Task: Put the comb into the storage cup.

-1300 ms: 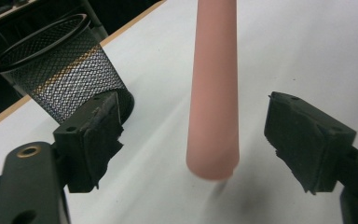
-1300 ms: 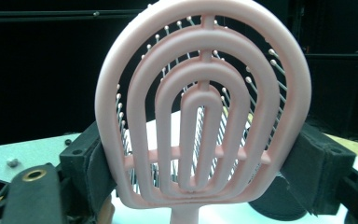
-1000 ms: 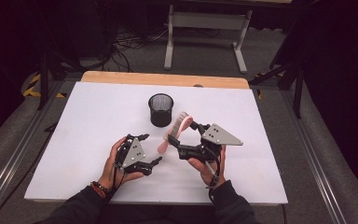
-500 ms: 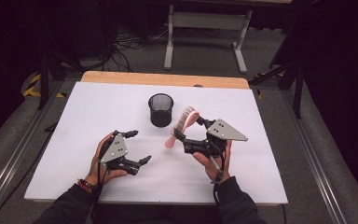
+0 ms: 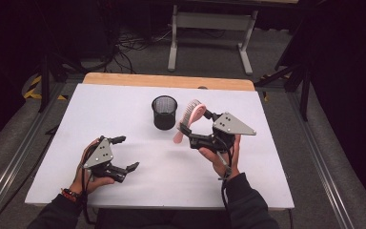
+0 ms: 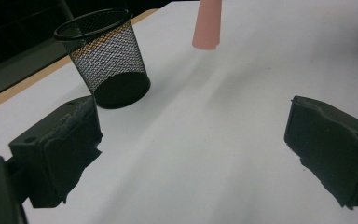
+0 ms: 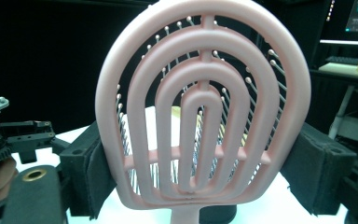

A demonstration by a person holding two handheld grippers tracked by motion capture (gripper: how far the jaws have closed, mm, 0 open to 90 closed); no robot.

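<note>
The pink hairbrush [image 7: 200, 116] stood so close to the right gripper's camera that its handle ran off the bottom edge, and its vented head hid most of the mesh cup [image 7: 216, 214] behind it, of which just a dark sliver peeked out below. In the left gripper view, the brush's handle [image 6: 206, 25] was cut off by the top edge, so its head could not be seen there. From the high view, the person's forearms [image 5: 248, 205] ran out of the bottom edge. The right gripper [image 5: 198, 129] partly covered the brush there, and whether the handle's tip touched the table [image 5: 124, 105] could not be told.
</note>
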